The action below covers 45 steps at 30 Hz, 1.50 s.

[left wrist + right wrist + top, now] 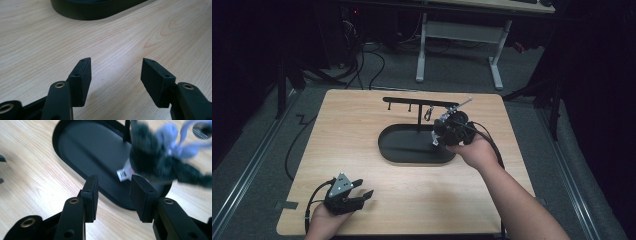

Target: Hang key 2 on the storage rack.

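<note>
2 grippers show: the left gripper rests low on the wooden table, jaws wide and empty. The right gripper hovers over the black oval stand base, jaws partly apart, a dark fuzzy plush keychain just beyond them, unpinched.

My table is pale wood-grain board, smooth with a soft sheen, and on it at twelve o'clock the oval tray base of the hanger stand looks like matt black plastic or painted metal; I cannot tell which. A fuzzy dark plush toy at two o'clock of my right gripper carries a lilac cloth ribbon and a white paper-like tag. My jaws are matt black plastic, slightly grainy, with brassy metal inserts.
</note>
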Each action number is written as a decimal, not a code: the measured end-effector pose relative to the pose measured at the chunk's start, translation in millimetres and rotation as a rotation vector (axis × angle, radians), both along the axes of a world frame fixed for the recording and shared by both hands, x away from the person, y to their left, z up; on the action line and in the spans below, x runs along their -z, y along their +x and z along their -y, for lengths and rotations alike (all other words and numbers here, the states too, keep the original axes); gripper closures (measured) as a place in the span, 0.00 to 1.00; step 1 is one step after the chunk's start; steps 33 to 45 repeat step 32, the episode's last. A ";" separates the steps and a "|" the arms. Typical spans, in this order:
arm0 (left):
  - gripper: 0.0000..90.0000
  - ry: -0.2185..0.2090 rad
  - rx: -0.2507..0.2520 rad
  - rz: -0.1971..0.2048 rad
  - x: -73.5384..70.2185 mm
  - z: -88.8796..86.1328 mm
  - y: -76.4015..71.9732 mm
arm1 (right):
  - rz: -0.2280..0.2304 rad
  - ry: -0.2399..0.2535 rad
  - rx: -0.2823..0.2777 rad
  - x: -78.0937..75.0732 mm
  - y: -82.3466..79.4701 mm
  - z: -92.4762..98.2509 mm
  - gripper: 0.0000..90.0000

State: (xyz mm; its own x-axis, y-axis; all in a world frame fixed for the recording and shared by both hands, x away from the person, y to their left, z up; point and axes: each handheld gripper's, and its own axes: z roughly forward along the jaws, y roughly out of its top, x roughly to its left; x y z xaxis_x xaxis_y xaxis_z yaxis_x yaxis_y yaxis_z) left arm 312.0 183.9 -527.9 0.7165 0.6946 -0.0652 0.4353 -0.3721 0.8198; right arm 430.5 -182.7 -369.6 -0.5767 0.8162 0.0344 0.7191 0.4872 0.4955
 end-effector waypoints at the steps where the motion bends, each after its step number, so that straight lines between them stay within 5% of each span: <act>1: 0.47 0.000 0.001 0.002 -0.1 0.0 -0.2 | 0.002 0.012 0.008 5.6 -4.2 3.3 0.65; 16: 0.47 -0.003 0.025 0.001 1.1 1.6 -3.0 | 0.113 0.109 0.060 87.6 -65.1 40.1 0.59; 22: 0.46 -0.008 0.032 0.003 1.4 3.3 -4.3 | 0.255 0.177 0.109 127.2 -105.5 55.9 0.57; 27: 0.46 -0.012 0.037 -0.002 1.3 4.5 -4.8 | 0.348 0.185 0.137 149.6 -133.0 64.7 0.53; 32: 0.46 -0.022 0.028 -0.001 0.2 5.6 -5.2 | 0.397 0.194 0.135 144.9 -144.5 72.1 0.47; 45: 0.46 -0.022 0.028 -0.001 0.2 5.6 -5.2 | 0.397 0.194 0.135 144.9 -144.5 72.1 0.47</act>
